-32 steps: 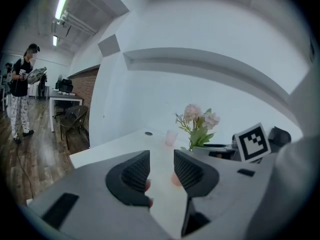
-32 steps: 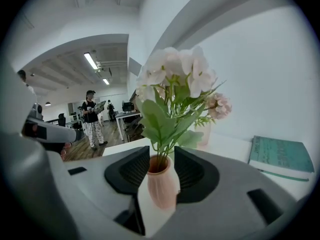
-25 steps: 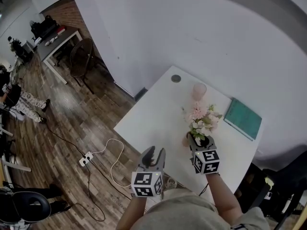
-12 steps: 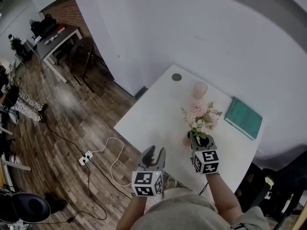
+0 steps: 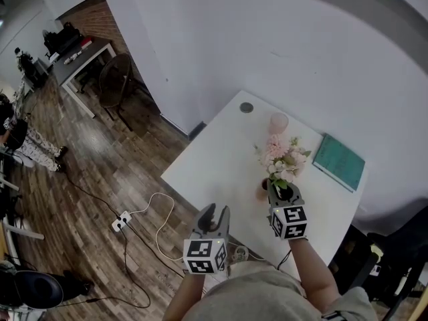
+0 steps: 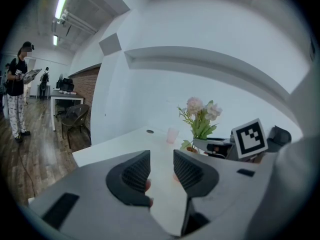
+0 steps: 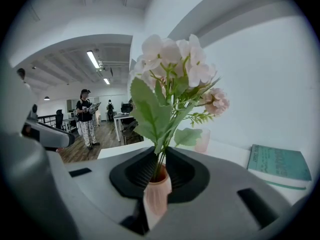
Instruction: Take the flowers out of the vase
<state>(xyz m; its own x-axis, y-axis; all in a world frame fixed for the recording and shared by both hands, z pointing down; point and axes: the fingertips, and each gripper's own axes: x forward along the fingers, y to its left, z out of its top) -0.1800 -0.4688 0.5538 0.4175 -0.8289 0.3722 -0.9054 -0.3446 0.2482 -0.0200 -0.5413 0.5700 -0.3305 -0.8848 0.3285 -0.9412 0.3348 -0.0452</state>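
well, the white worktop [image 5: 221,166] is smooth and bare over most of its face, with a flat teal book [image 5: 339,163] lying towards its far right edge. the flowers [image 5: 284,159] stand near the worktop's middle right, a soft bunch of pale pink heads and broad green leaves on thin stems, their long axis upright and leaning a little away from the person. they sit in the vase [image 7: 156,194], a small ribbed pink pot with a narrow mouth. the right tongs [image 5: 281,191] come at it from the near side and are narrowed on the stems just above the vase's rim, the ridged dark pads on either side of the green stalks and the vase's top showing below, between them. since the stems run straight up out of the mouth, the lift looks to me to call for a pull along that upright line, or the light vase may tip or come along. the left tongs [image 5: 212,214] hang over the near edge, well apart from the vase, parted with nothing between them, so the right is by far the nearer. a translucent pink cup [image 5: 278,122] and 1 small dark disc [image 5: 247,108] stand beyond the flowers.
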